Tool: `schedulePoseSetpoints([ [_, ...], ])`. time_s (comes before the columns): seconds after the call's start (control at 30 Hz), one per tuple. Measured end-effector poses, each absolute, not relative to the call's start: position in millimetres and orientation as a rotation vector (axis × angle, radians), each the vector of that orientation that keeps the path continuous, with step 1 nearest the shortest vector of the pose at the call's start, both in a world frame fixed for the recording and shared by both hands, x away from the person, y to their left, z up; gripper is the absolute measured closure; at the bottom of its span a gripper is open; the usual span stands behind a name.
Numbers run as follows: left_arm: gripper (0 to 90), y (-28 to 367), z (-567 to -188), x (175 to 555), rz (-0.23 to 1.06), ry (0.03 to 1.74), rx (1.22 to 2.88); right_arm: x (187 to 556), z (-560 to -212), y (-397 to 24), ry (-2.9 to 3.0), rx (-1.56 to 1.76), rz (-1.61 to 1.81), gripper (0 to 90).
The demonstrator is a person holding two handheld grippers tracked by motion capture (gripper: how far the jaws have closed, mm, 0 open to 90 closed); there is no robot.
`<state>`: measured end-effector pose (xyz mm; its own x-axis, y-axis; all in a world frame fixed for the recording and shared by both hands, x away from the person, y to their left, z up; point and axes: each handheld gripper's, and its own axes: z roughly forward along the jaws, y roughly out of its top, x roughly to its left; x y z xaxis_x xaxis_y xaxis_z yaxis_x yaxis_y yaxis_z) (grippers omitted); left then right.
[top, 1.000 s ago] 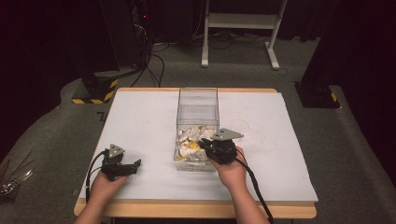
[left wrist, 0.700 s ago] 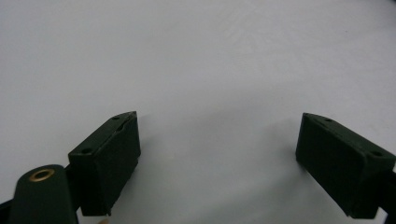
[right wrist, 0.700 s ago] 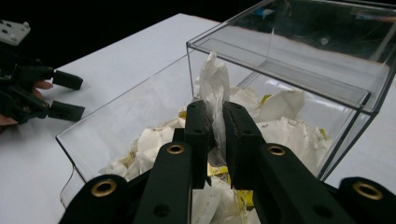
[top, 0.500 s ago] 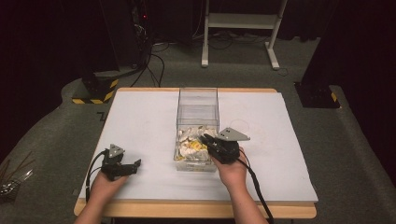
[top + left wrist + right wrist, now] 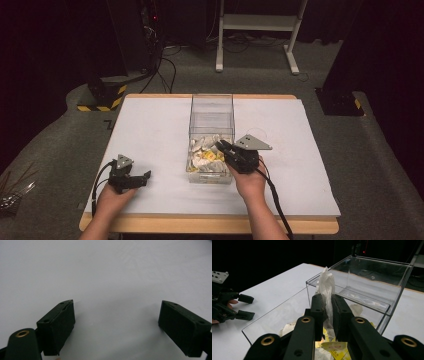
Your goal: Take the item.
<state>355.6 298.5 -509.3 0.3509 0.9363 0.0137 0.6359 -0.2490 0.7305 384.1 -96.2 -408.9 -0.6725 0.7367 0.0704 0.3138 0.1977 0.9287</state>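
A clear plastic box [image 5: 212, 117] stands mid-table, its near end holding a heap of white and yellow crumpled wrappers [image 5: 204, 156]. My right gripper [image 5: 223, 146] hovers over the box's near right corner. In the right gripper view its jaws are shut on a white crumpled wrapper [image 5: 326, 283] that sticks up above the fingertips, just over the box's rim [image 5: 382, 261], with yellow wrappers [image 5: 335, 347] below. My left gripper [image 5: 145, 177] rests low on the white table [image 5: 150, 125] at the near left. It is open, with nothing between its fingers [image 5: 58, 320].
The far half of the box holds little. Bare white table lies to either side of it. Beyond the table are a black-and-yellow floor block [image 5: 102, 95], cables and a white stand's legs [image 5: 255, 22]. The left gripper [image 5: 243, 305] also appears far left in the right gripper view.
The right gripper has turned slightly over the box's near end, its grey plate shifting a little to the right. The left gripper has stayed put.
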Motion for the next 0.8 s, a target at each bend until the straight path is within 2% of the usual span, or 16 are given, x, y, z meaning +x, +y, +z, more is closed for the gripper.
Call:
schedulePoseSetpoints([
  [0.8,14.0,298,-509,356,0.608,1.365,1.982,379,-384,-111,2.012,0.96,1.504,80.5],
])
